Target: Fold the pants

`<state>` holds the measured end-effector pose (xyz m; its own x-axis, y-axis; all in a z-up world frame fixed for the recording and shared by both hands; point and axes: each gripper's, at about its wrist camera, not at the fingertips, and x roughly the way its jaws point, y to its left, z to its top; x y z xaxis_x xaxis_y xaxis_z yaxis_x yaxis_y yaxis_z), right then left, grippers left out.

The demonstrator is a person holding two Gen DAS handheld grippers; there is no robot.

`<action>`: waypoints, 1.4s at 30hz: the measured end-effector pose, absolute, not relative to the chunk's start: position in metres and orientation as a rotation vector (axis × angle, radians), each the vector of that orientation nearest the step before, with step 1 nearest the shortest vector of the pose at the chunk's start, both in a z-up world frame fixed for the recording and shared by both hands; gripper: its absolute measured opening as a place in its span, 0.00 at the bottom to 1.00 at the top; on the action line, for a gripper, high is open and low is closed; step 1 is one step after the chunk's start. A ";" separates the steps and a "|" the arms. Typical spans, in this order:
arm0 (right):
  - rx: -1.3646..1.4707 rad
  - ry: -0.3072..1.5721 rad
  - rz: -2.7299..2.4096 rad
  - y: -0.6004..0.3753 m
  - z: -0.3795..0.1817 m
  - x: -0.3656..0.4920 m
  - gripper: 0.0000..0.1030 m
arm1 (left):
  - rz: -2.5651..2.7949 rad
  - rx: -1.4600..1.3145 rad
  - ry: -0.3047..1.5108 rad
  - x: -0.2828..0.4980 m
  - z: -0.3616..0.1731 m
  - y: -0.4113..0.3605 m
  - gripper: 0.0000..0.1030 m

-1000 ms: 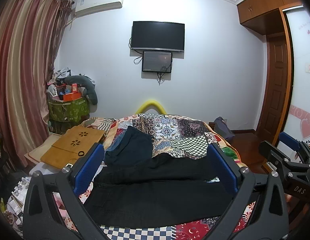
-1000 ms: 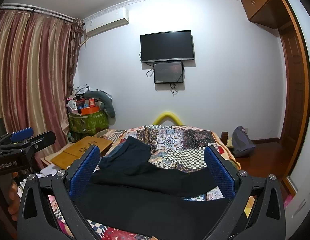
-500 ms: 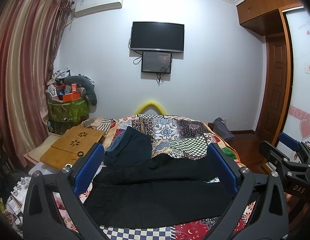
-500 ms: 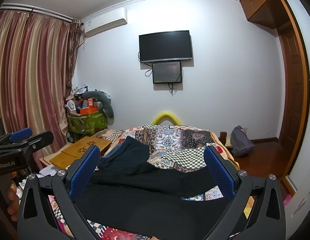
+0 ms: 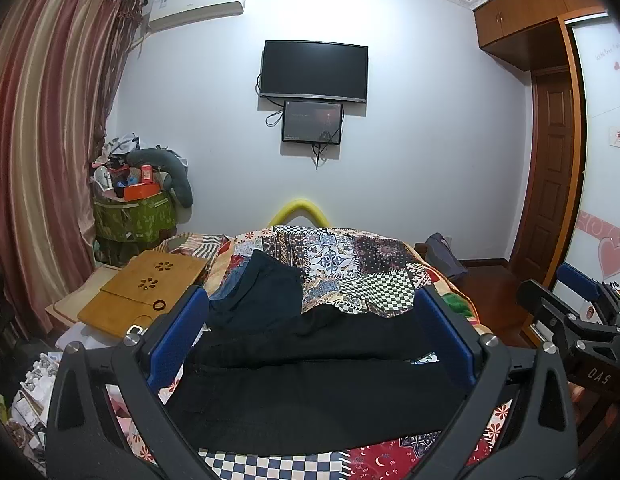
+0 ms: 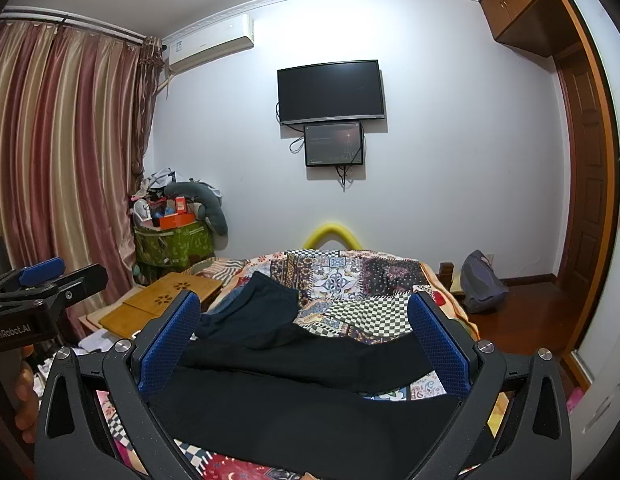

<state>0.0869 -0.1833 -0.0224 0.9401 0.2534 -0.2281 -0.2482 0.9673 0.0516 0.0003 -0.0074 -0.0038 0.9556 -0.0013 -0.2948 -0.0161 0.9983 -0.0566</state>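
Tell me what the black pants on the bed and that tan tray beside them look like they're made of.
The black pants look like a soft matte woven cloth: they drape flat with low creases and no shine; the fibre cannot be told. The tan tray looks like smooth light wood or bamboo, with rigid flat panels and flower-shaped cutouts.

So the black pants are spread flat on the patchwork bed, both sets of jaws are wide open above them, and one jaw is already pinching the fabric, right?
Not quite. The black pants do lie spread on the patchwork bed, and both the left gripper and the right gripper have their jaws wide open, but neither pinches any fabric. Both wrist views show the blue pads apart with the pants lying untouched beyond them.
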 end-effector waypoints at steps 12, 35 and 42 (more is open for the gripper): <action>0.022 0.236 0.256 -0.184 -0.023 0.087 1.00 | 0.008 -0.059 0.299 0.001 -0.003 -0.007 1.00; 0.018 0.272 0.251 -0.188 -0.035 0.100 1.00 | 0.012 -0.059 0.326 0.012 -0.008 -0.001 1.00; 0.047 0.342 0.260 -0.192 -0.053 0.128 1.00 | 0.035 -0.062 0.376 0.045 -0.025 0.012 1.00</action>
